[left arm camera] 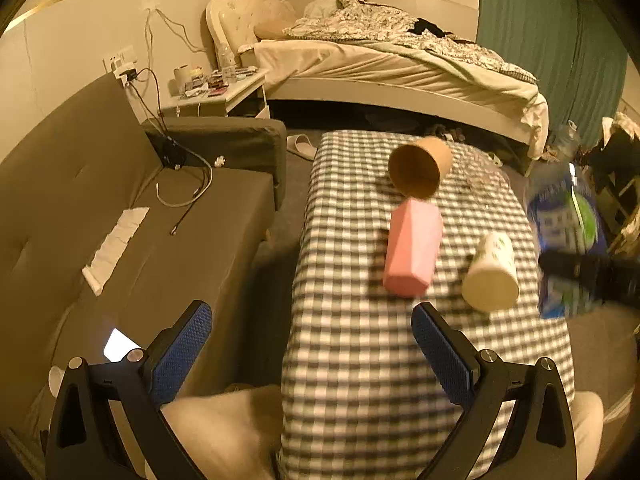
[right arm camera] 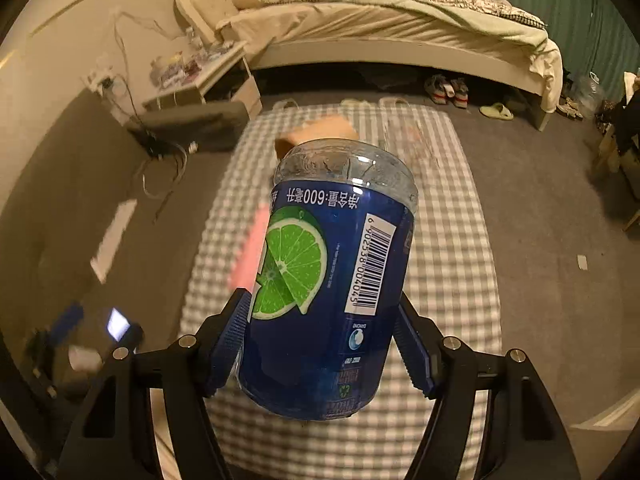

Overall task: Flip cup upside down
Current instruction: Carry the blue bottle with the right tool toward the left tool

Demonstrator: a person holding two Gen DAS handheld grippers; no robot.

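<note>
My right gripper point(right arm camera: 320, 320) is shut on a cut-off blue plastic bottle cup point(right arm camera: 328, 280) with a lime label, held inverted with its clear base up, above the checkered table point(right arm camera: 452, 240). It shows blurred at the right of the left wrist view point(left arm camera: 564, 240). My left gripper point(left arm camera: 312, 340) is open and empty over the table's near left edge. On the table stand a pink faceted cup point(left arm camera: 412, 252) and a white cup point(left arm camera: 492, 276), both bottom-up. A brown paper cup point(left arm camera: 420, 166) lies on its side, mouth toward me.
A grey sofa point(left arm camera: 120, 220) with cables and a folded white paper stands left of the table. A lit phone point(left arm camera: 120, 346) lies near my left gripper. A clear plastic bag point(left arm camera: 480, 168) lies at the table's far end. A bed and nightstand are behind.
</note>
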